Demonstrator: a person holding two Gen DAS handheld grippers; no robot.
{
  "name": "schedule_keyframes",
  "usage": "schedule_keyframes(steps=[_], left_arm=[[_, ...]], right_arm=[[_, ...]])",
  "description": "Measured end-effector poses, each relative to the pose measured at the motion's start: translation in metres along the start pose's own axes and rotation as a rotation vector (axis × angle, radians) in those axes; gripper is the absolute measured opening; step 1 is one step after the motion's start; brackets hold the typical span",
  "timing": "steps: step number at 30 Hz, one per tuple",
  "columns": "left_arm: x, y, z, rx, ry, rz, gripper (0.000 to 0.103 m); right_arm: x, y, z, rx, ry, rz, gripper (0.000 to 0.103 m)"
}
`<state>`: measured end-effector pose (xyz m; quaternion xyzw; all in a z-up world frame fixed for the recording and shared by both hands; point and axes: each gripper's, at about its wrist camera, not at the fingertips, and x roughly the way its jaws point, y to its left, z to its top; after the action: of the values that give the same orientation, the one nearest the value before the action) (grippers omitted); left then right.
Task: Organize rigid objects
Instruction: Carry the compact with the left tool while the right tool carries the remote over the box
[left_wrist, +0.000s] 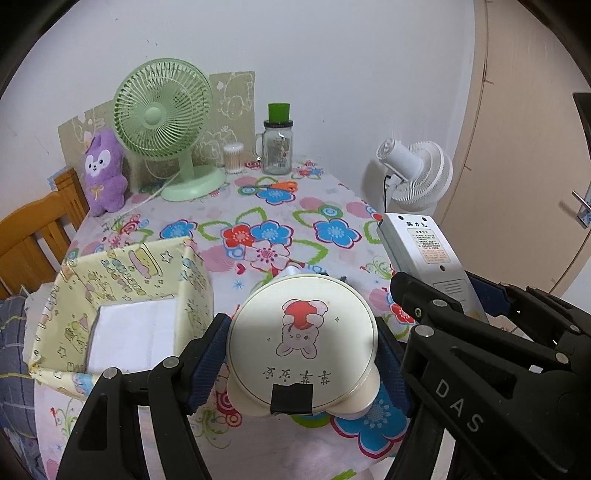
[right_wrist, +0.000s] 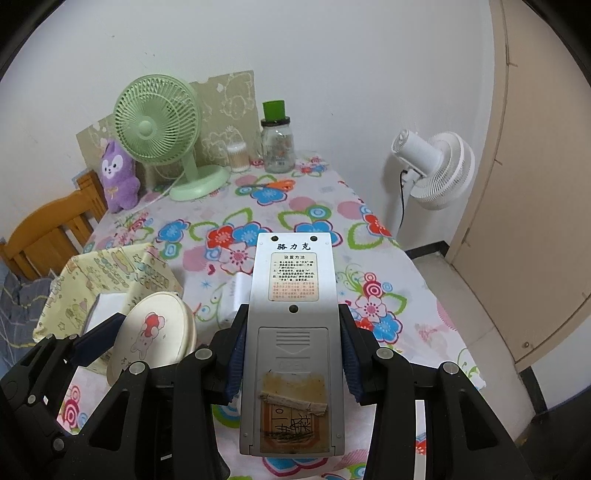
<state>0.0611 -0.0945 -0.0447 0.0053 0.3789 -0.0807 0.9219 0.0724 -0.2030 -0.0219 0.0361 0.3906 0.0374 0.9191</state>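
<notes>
Box rim (left_wrist: 122, 258) beside left tool (left_wrist: 301, 354)

Bright, even light; fisheye-warped edges

A cream round case (left_wrist: 303, 343) with a bunny print and a grey remote (right_wrist: 291, 332), back side up, are held above the table.

Two fans stand in view, one green (left_wrist: 162, 122) on the table (left_wrist: 325, 206) and one white (left_wrist: 417, 173) beside it. Two grippers hold one item apiece: the left (left_wrist: 301, 354) a round case (left_wrist: 303, 339), the right (right_wrist: 291, 354) a remote (right_wrist: 291, 317). Also counted: one box (left_wrist: 122, 295), one plush (left_wrist: 103, 173), one jar (left_wrist: 277, 147), one swab tub (left_wrist: 233, 158), one chair (left_wrist: 33, 236).
</notes>
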Motion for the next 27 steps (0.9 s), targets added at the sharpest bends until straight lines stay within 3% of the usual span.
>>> schedule_keyframes(steps=[27], left_arm=[[-0.023, 0.046, 0.015, -0.025, -0.032, 0.037, 0.076]], right_arm=[[-0.008, 0.051, 0.023, -0.037, -0.026, 0.044, 0.047]])
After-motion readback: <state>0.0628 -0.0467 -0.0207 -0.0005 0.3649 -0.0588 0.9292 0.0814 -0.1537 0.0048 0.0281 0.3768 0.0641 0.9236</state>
